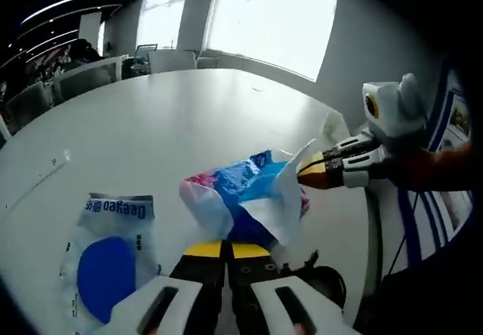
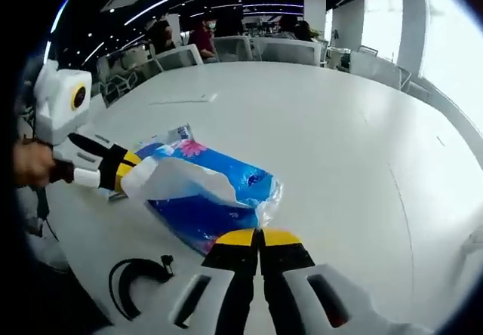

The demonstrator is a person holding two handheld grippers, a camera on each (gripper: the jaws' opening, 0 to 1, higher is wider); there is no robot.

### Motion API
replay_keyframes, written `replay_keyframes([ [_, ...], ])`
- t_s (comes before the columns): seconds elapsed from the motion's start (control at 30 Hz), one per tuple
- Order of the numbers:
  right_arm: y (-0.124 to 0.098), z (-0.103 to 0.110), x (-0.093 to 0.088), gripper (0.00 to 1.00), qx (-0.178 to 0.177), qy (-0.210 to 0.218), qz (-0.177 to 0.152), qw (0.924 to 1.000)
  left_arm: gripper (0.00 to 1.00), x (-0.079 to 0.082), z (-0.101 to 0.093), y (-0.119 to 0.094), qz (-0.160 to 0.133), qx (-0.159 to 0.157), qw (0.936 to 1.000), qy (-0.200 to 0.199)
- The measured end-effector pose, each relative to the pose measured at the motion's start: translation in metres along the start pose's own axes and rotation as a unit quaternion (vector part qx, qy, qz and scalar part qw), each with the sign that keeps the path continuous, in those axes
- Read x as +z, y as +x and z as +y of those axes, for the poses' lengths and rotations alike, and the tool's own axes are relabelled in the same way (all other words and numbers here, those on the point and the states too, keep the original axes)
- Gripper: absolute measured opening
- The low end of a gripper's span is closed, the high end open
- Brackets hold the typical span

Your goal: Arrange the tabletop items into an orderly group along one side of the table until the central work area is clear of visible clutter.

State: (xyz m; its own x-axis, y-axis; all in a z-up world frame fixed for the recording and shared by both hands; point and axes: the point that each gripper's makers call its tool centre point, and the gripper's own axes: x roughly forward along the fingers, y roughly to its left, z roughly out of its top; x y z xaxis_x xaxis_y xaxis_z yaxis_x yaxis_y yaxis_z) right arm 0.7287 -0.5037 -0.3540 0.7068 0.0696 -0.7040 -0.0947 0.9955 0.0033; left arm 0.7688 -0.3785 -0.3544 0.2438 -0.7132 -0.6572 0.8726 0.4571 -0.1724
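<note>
A blue plastic tissue pack (image 2: 207, 195) with a pink flower print is seen lying near one edge of the white counter (image 2: 324, 131), and it is gripped from two sides at once. In the right gripper view, the right hand-held gripper (image 2: 260, 238) is seen with its yellow-tipped jaws closed together on the pack's crinkled plastic end, while the left hand-held gripper (image 2: 134, 170) is seen coming in from the left, its jaws pinched on the white flap of wrapper at the opposite end. In the left gripper view the same pack (image 1: 241, 199) is shown just past the left hand-held gripper (image 1: 227, 250), whose jaws are pressed shut against the wrapper, and the right hand-held gripper (image 1: 306, 173) is seen at the right, clamped on a raised white fold of the pack. A second item, a clear plastic packet (image 1: 109, 256) with blue lettering and a round blue shape inside, is found lying flat on the counter beside the left hand-held gripper, apart from the tissue pack. A black coiled cable (image 2: 139, 278) is seen at the counter's near edge, close to the pack. White chairs (image 2: 234, 48) are lined along the far edge of the counter, and seated people (image 2: 202, 35) are visible beyond them. Large bright windows (image 1: 272, 14) are shown behind the counter's far side.
</note>
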Motion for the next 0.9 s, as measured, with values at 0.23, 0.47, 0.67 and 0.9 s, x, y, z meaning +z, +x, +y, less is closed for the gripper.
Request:
replay_keyframes([
  [0.23, -0.004, -0.016, -0.008, 0.00, 0.004, -0.012, 0.005, 0.9999, 0.00, -0.003, -0.022, 0.008, -0.002, -0.016, 0.9998, -0.015],
  [0.47, -0.002, -0.027, -0.013, 0.00, 0.012, -0.025, 0.009, 0.9996, 0.00, -0.006, -0.036, 0.016, 0.001, -0.020, 0.9992, -0.035],
  [0.67, -0.002, -0.037, -0.020, 0.00, 0.019, -0.034, 0.016, 0.9991, 0.00, -0.011, -0.051, 0.024, 0.007, -0.024, 0.9987, -0.045],
  [0.9, 0.001, -0.045, -0.028, 0.00, 0.025, -0.049, 0.022, 0.9982, 0.00, -0.017, -0.057, 0.034, 0.022, -0.025, 0.9974, -0.064],
])
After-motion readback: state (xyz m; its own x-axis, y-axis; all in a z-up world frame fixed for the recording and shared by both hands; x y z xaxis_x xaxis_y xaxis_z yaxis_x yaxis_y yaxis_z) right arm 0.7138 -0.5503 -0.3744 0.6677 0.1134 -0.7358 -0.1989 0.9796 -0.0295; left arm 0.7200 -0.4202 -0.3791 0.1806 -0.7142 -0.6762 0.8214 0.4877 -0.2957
